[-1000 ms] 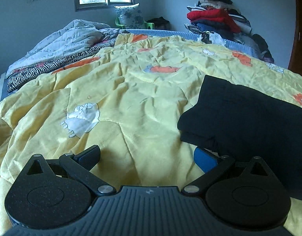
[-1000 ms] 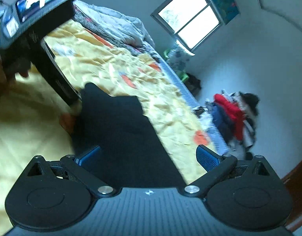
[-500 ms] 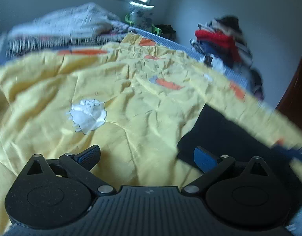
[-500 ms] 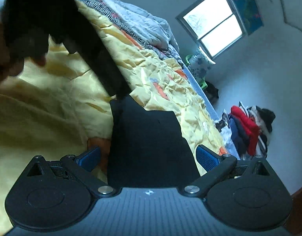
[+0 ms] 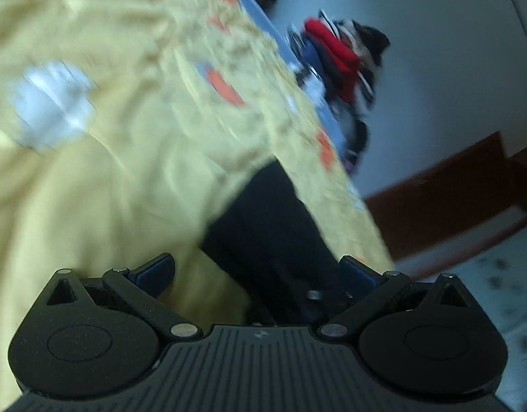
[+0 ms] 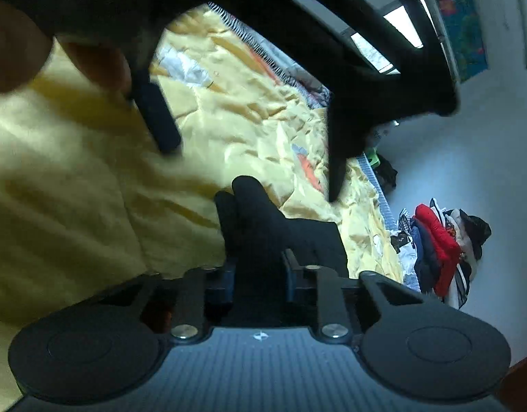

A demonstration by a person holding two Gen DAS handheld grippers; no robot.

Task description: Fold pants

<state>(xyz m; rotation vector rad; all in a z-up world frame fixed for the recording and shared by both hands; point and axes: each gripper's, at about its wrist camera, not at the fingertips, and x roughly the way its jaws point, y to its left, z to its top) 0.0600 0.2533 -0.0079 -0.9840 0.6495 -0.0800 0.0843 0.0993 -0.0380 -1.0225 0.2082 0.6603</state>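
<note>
While the right gripper (image 6: 258, 276) was closing on a bunched edge of the black pants (image 6: 280, 237), at 6 o'clock on the yellow quilt (image 6: 91, 213), the left gripper (image 5: 256, 269) stayed wide open above them. Next, I think, came a lift and fold.

The right gripper (image 6: 258, 274) is closing its jaws on a bunched fold of the black pants (image 6: 280, 237), which lie on a yellow quilt (image 6: 91, 206). The left gripper (image 6: 249, 158) hangs above with its fingers wide apart, held by a hand (image 6: 19, 44). A pile of clothes (image 6: 442, 250) stands near the wall.
</note>
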